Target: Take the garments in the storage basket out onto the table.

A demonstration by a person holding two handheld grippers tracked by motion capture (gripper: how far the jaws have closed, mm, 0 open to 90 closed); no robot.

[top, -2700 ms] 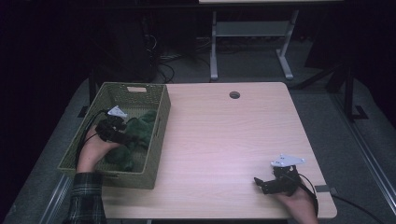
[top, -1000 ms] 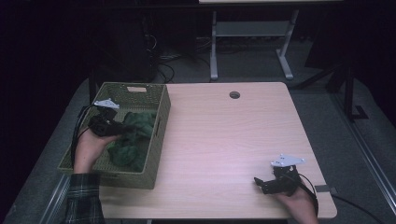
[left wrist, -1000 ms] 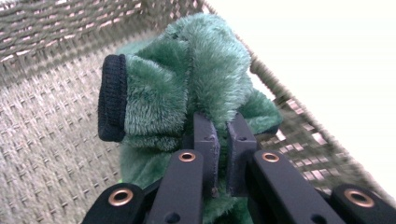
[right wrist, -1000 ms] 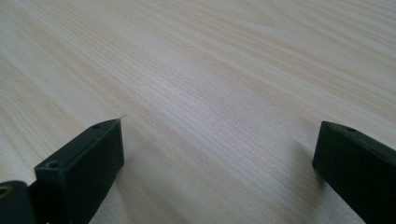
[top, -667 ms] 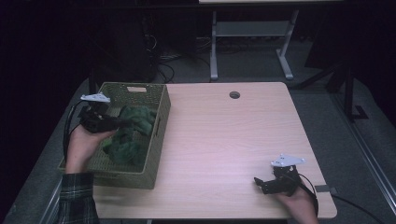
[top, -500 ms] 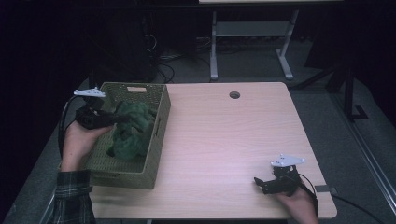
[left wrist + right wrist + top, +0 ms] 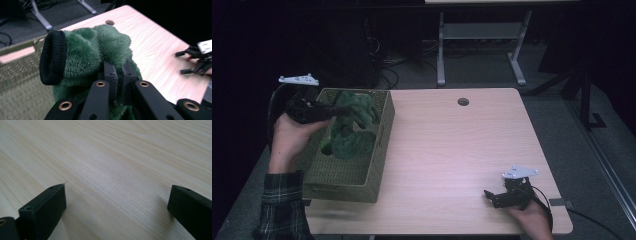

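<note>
While the right claw [image 7: 490, 196] rests wide open, the raised left claw [image 7: 119, 72] pinches green fleece [image 7: 100, 50] above the basket [image 7: 362, 175].

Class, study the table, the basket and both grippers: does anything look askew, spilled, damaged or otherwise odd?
Nothing is spilled or damaged. The one untidy thing is the fuzzy green garment with a black ribbed cuff: the left gripper pinches it, and it hangs crumpled and half out of the olive woven basket. The right gripper rests open on the wooden table.

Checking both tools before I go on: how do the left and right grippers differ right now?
The left gripper is shut on the green garment and held up over the basket; the right gripper is open, holds nothing and sits low at the table edge. Both have black jaws.
</note>
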